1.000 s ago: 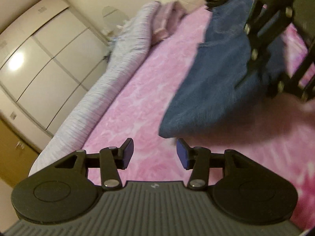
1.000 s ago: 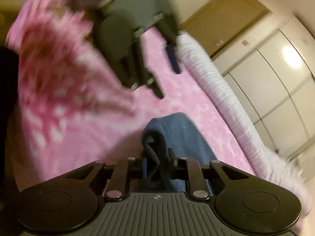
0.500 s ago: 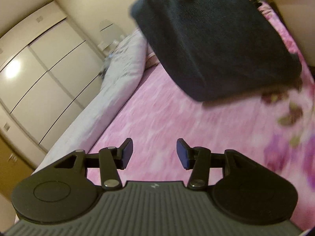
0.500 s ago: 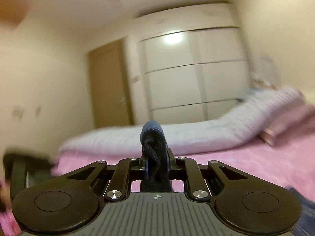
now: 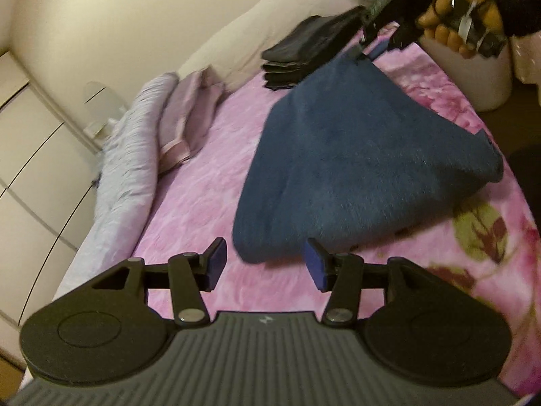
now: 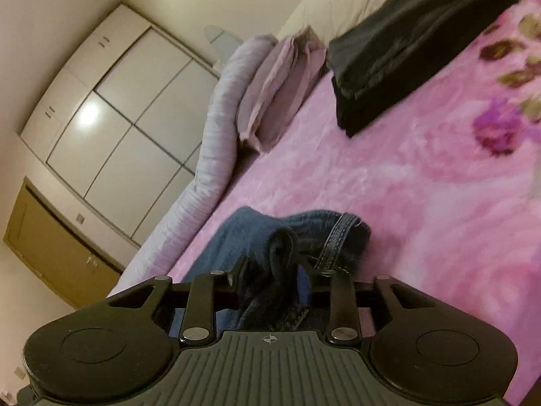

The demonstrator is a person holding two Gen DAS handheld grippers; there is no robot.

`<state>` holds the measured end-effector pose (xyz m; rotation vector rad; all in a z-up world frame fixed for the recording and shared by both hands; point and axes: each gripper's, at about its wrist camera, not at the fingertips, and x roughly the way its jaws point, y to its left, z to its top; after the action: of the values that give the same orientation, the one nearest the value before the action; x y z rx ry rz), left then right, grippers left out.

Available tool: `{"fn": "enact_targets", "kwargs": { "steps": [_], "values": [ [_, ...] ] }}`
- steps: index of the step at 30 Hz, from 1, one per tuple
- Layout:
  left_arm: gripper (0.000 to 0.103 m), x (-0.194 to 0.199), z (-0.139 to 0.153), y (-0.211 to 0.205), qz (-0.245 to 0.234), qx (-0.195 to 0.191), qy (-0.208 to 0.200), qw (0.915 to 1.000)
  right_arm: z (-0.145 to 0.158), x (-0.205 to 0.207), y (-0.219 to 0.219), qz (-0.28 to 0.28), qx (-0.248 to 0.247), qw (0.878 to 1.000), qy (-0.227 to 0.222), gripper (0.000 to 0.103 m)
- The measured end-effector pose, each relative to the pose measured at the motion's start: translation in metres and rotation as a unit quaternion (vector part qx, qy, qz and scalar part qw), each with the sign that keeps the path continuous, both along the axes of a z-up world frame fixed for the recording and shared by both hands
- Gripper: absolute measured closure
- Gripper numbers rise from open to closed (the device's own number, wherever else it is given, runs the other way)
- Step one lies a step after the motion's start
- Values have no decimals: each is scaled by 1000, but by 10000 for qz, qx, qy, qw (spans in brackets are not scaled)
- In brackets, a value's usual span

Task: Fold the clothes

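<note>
A blue denim garment (image 5: 355, 165) lies folded over on the pink floral bedspread (image 5: 209, 182). My left gripper (image 5: 265, 262) is open and empty, just in front of the garment's near rounded edge. My right gripper (image 5: 375, 47) holds the garment's far end, lifted slightly. In the right wrist view the right gripper (image 6: 274, 280) has bunched denim (image 6: 290, 243) with a seam between its jaws, which look partly parted.
A stack of folded dark clothes (image 6: 412, 44) sits near the head of the bed, also in the left wrist view (image 5: 304, 50). Lilac pillows (image 6: 277, 91) and a rolled lilac quilt (image 6: 216, 155) line the far side. A white bin (image 5: 473, 71) stands beside the bed.
The right gripper swung the denim garment up through the air and brought it down onto the bedspread. The left gripper stayed open and now faces the garment's near edge.
</note>
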<state>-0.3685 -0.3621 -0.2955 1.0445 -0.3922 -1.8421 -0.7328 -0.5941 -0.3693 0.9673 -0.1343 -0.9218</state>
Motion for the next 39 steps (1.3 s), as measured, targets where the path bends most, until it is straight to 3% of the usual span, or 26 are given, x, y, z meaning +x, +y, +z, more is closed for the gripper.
{"fn": "enact_targets", "kwargs": {
  "steps": [2,4,6,8,11,14,15,17,18,19,21,22,23,24,26,29,31,35,37,39],
  "values": [
    [54,-8,-7,-9,-140,-27,-255,9996,4,0,19,-189,-13,9998,-15,42],
    [51,-9,-18,-23,-332,-82,-726,9968,-3,2,33,-255,93,9996,-84,24],
    [46,-10,-32,-34,-619,-187,-1290,9895,-10,5,41,-225,213,9994,-158,23],
    [44,-9,-49,-43,-1044,-357,-1962,9743,-17,14,34,-129,339,9993,-105,23],
    [43,-5,-74,-52,-1781,-662,-2954,9363,-24,21,29,-180,526,9984,-72,22],
    [44,6,-104,-58,-2752,-1080,-3933,8706,-22,28,24,-284,491,9984,-81,20],
    [44,10,-110,-61,-2961,-1168,-4104,8545,-22,31,20,-213,502,9984,-163,20],
    [44,13,-116,-70,-3222,-1398,-4215,8360,-23,38,11,-191,591,9979,-154,19],
    [44,13,-117,-76,-3261,-1486,-4211,8332,-23,43,6,-238,624,9978,-31,19],
    [44,11,-118,-81,-3269,-1554,-4202,8321,-24,46,2,-280,612,9977,64,19],
    [45,9,-119,-89,-3269,-1489,-4116,8376,-25,53,-6,-376,559,9975,209,19],
    [49,8,-120,-93,-3268,-1457,-4072,8404,-25,56,-11,-438,534,9973,258,19],
    [61,8,-119,-94,-3201,-1401,-3978,8483,-24,58,-14,-451,513,9972,292,21],
    [67,8,-119,-94,-3134,-1346,-3883,8561,-24,61,-18,-446,494,9973,320,27],
    [72,9,-116,-91,-2962,-1277,-3689,8717,-19,64,-23,-338,458,9974,451,51],
    [75,10,-104,-76,-2644,-1257,-3459,8914,0,70,-25,60,212,9978,622,61],
    [76,12,-91,-57,-2453,-1067,-3328,9042,15,78,-26,421,55,9970,642,63],
    [76,26,-72,3,-2036,-535,-3308,9199,38,119,-36,1527,-47,9872,459,65],
    [76,36,-61,41,-1640,-229,-3211,9325,44,158,-42,2273,-84,9728,429,65],
    [76,38,-51,76,-1187,72,-3027,9456,48,205,-50,3115,-142,9491,448,65]
  ]
}}
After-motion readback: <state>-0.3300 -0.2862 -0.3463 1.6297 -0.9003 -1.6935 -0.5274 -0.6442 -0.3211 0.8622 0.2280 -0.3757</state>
